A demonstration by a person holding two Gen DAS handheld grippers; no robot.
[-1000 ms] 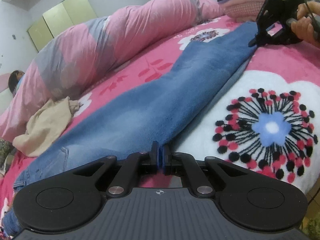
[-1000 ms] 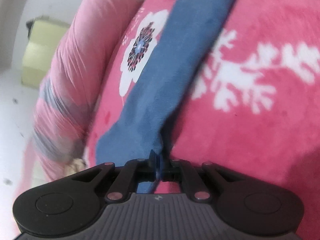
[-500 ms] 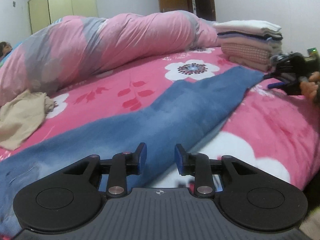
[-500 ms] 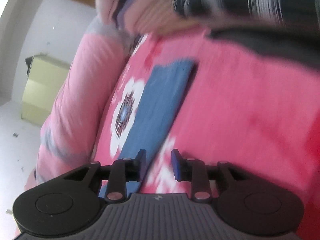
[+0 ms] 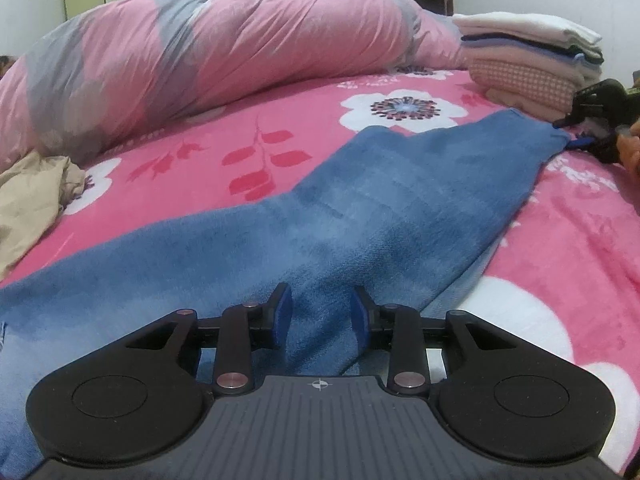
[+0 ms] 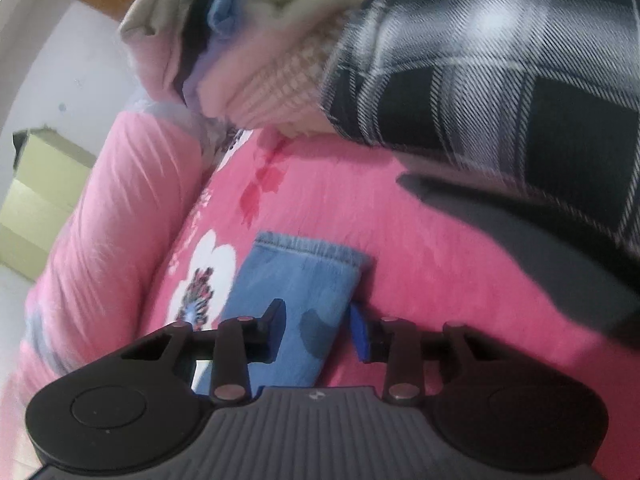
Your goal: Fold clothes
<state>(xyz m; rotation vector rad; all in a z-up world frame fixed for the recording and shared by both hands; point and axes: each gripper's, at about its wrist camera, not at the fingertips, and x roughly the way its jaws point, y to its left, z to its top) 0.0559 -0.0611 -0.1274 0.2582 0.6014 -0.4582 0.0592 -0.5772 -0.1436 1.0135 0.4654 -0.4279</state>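
Observation:
Blue jeans [image 5: 380, 208] lie flat along the pink flowered bed cover [image 5: 580, 240], folded lengthwise. My left gripper [image 5: 320, 304] hovers just over their near end; its jaws are opening, with denim below them and nothing pinched. At the far right, my right gripper [image 5: 568, 134], held by a hand [image 5: 630, 148], sits at the leg hem. In the right wrist view that gripper [image 6: 316, 316] is just above the hemmed end of the jeans [image 6: 296, 276]. Its jaws are opening too, and the pads do not press the cloth.
A stack of folded clothes [image 5: 528, 52] stands at the back right of the bed, close to the hem. A black-and-white plaid garment [image 6: 500, 80] lies beside the stack [image 6: 260, 52]. A rolled pink and grey duvet [image 5: 200, 60] runs along the back. A crumpled beige garment [image 5: 28, 200] lies at the left.
Both grippers were shut on the jeans' ends and have let go and opened. The jeans now lie flat. Both cameras have swung, the right one toward the folded stack.

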